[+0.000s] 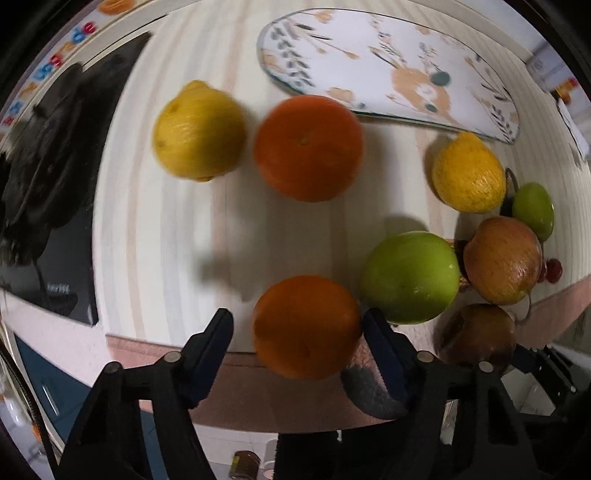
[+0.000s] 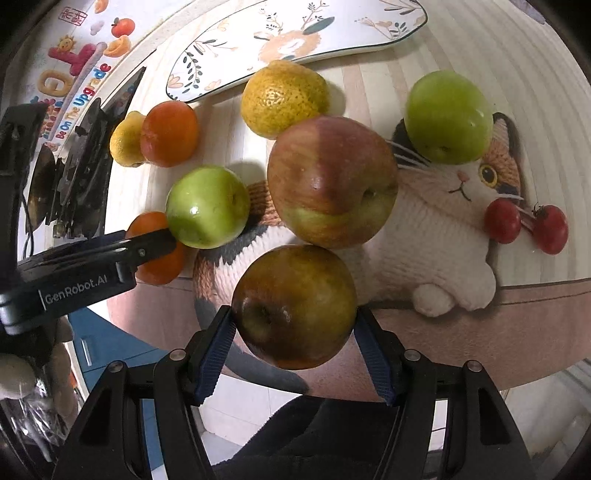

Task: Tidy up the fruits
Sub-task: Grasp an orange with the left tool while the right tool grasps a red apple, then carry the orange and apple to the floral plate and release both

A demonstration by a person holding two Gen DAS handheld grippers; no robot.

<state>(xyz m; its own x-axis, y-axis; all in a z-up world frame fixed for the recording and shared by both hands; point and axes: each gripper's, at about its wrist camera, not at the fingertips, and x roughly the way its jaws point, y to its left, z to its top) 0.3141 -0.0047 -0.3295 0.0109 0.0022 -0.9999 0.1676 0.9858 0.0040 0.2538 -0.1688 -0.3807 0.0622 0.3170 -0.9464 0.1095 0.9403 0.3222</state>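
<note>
Two pairs of tongs work a table of scattered fruit: left tongs (image 1: 299, 325) spread apart around an orange (image 1: 306, 326), right tongs (image 2: 293, 325) clamped on a brownish apple (image 2: 295, 306), floral plate (image 2: 332, 33) beyond still empty, sorting seemingly barely begun

Cat-print mat (image 2: 443, 236), black device (image 1: 55, 192)

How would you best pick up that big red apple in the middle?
Grip the red apple across its widest middle, coming from above. It lies tilted with its dimple facing the camera, so the rounded flanks give the fingers even contact. A green apple and a lemon crowd its left and far sides, so a level approach looks awkward.
</note>
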